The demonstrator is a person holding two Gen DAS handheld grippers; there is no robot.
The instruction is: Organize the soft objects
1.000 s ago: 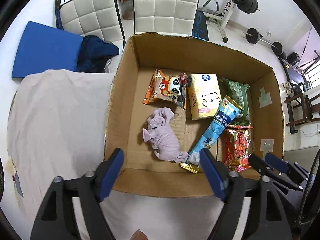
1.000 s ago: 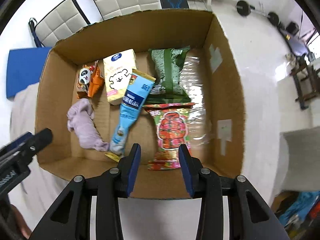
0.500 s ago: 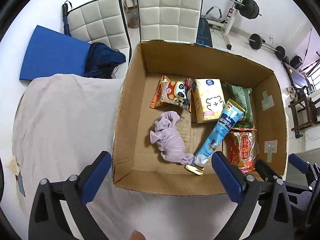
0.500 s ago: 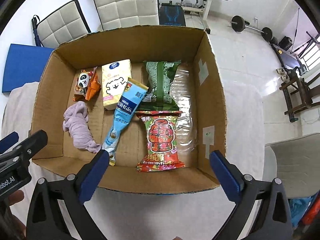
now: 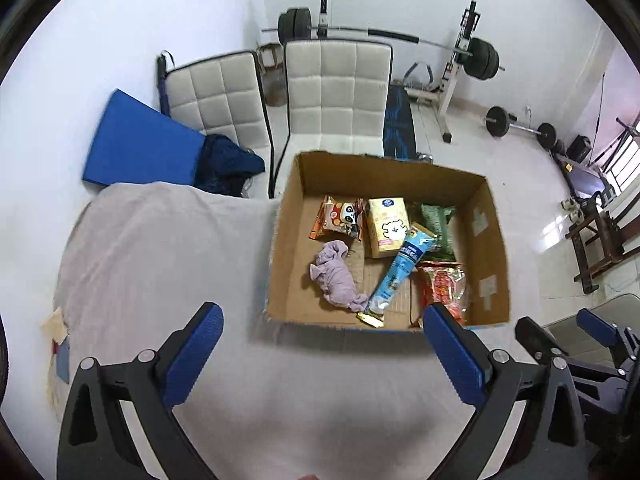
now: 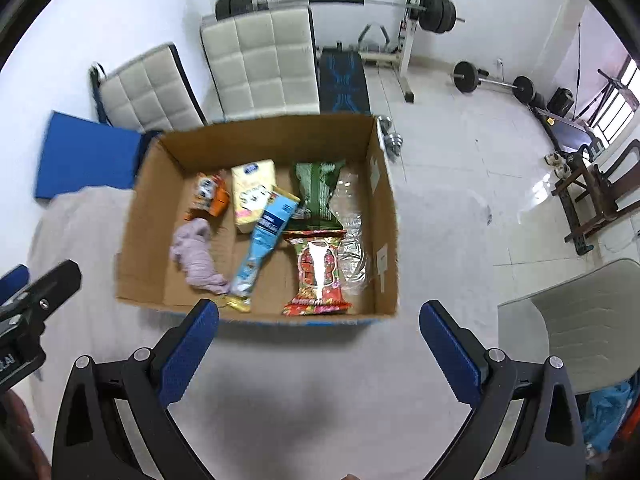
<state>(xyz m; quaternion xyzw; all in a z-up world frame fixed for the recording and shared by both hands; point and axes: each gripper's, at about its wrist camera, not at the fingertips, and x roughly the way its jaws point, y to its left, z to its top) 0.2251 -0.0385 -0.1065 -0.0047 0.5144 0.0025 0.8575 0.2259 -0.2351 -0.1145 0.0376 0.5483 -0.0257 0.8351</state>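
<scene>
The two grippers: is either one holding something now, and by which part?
Nothing is held. The left gripper and the right gripper are both open, apart from the cardboard box.

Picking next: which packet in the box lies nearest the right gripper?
The red snack packet, at the box's near edge; the green packet and yellow pack lie farther back.

Home gym room, white walls, pale tiled floor.
Two padded chairs (image 5: 336, 96) and a blue mat (image 5: 136, 140) stand before a barbell rack (image 5: 452, 80).
</scene>
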